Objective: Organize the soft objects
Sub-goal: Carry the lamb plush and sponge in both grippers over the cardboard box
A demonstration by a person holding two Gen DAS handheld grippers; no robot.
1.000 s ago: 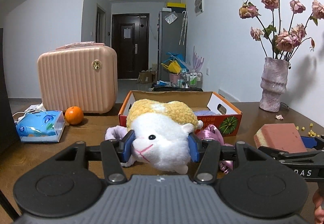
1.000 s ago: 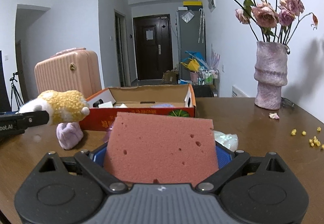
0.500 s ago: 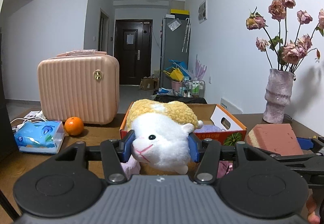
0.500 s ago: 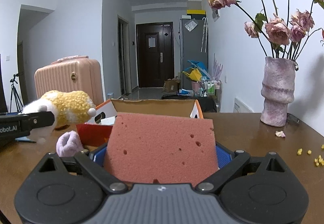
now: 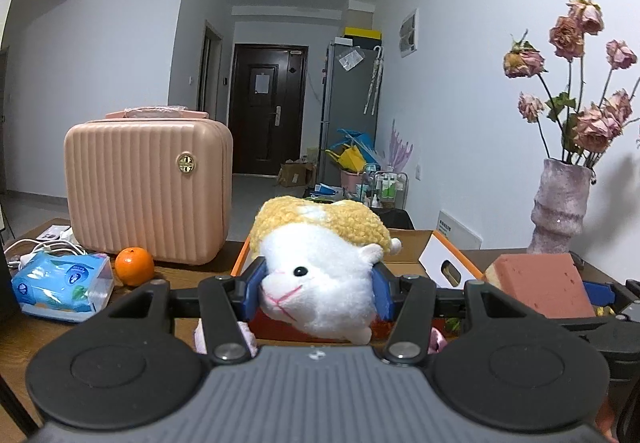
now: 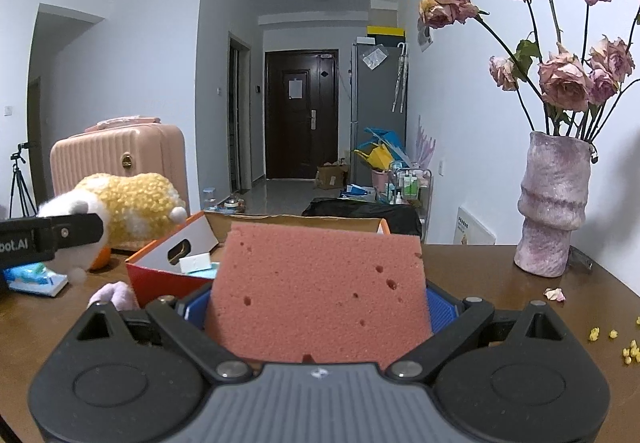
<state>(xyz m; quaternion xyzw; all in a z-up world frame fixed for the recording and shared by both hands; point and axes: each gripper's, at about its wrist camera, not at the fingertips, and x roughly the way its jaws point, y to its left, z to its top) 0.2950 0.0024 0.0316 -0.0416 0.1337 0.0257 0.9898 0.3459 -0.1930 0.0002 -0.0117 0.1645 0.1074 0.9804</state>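
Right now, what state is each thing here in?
Plush hamster: clamped in the left gripper, off the table.
Pink sponge: clamped in the right gripper.
Cardboard box: open.
Pink case: closed, upright.
Vase: upright, holding dried roses.

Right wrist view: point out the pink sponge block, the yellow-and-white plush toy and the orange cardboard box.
pink sponge block point(image 6: 320, 291), right wrist view, middle of its front face.
yellow-and-white plush toy point(image 6: 136, 203), right wrist view, yellow woolly back.
orange cardboard box point(image 6: 168, 283), right wrist view, red outer wall.
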